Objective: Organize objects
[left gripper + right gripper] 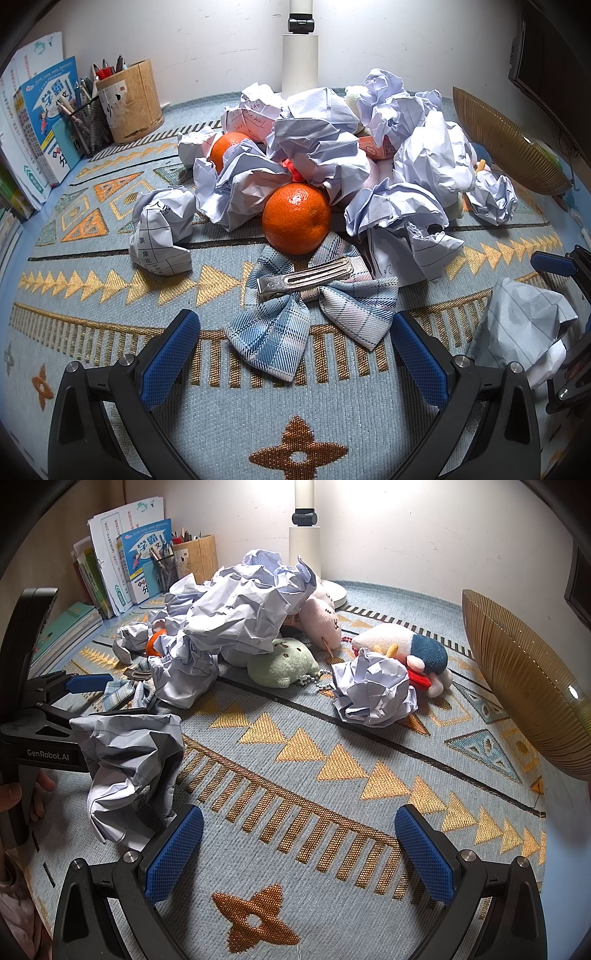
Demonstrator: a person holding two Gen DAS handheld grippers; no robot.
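A plaid bow hair clip [310, 306] lies metal side up on the patterned cloth [110, 369], just ahead of and between the fingers of my left gripper [295, 354], which stands open without touching it. Behind the bow sits an orange [295, 218], and a second orange [227, 147] shows in a heap of crumpled paper [321, 140]. My right gripper [299, 845] is open over bare cloth with nothing between its fingers. A loose crumpled sheet [125, 768] lies beside its left finger. Green [280, 664], pink [321, 620] and white-and-blue [406, 646] plush toys lie by the heap.
An amber ribbed bowl [524, 686] stands at the right edge. Books [48, 122], a mesh pen cup [90, 125] and a wooden holder [129, 99] line the back left corner. A white lamp post [300, 59] rises at the back wall. Another paper ball [373, 690] lies mid-cloth.
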